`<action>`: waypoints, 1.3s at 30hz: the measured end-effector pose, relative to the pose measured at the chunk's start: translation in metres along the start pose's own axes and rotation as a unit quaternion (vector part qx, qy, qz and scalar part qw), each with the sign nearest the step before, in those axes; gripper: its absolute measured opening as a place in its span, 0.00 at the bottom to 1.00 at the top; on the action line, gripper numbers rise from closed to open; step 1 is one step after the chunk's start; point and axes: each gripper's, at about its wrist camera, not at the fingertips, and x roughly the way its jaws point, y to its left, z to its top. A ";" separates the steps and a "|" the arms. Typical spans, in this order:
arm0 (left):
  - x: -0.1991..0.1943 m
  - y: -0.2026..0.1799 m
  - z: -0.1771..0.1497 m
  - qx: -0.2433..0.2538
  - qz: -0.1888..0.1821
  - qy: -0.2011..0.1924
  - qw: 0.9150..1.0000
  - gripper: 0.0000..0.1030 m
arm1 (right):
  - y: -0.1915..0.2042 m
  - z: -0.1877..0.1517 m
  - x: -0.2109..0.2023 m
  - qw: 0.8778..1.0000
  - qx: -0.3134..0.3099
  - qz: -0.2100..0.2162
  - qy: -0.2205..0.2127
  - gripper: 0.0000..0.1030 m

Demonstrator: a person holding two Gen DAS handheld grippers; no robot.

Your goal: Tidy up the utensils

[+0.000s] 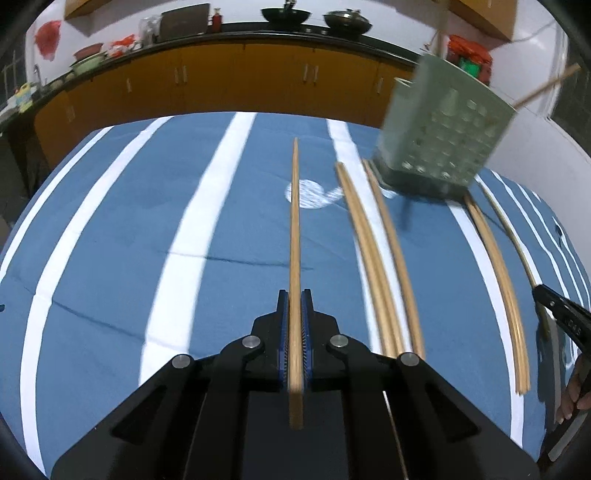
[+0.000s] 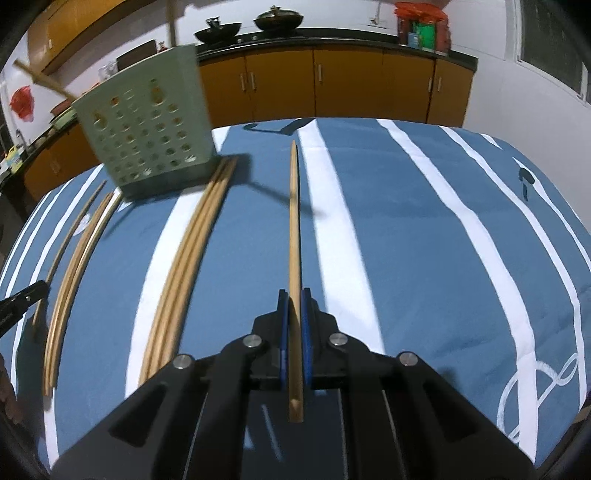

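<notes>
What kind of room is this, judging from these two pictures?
Most likely a home kitchen: woks stand on a dark counter above orange cabinets, and chopsticks lie by a green utensil basket.

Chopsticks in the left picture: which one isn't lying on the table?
The chopstick clamped in the left hand-held gripper. The others lie loose on the cloth.

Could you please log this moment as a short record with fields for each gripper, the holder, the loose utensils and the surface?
left gripper: shut on a wooden chopstick, pointing away over the cloth
right gripper: shut on another wooden chopstick
holder: green perforated utensil basket, chopsticks sticking out of its top
loose chopsticks: several lying in groups on the cloth, between the two grippers
surface: blue tablecloth with white stripes
background: orange kitchen cabinets
</notes>
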 end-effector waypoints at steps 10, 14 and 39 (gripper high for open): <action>-0.001 0.003 -0.002 -0.006 0.000 -0.007 1.000 0.08 | -0.003 0.002 0.004 1.000 0.004 0.002 -0.005 0.09; -0.001 0.004 -0.002 -0.010 -0.004 -0.006 1.000 0.08 | -0.003 0.001 0.004 1.000 0.005 0.002 -0.005 0.09; -0.008 0.002 -0.010 0.010 0.009 -0.001 1.000 0.08 | -0.006 -0.008 -0.004 1.000 0.003 0.007 -0.004 0.08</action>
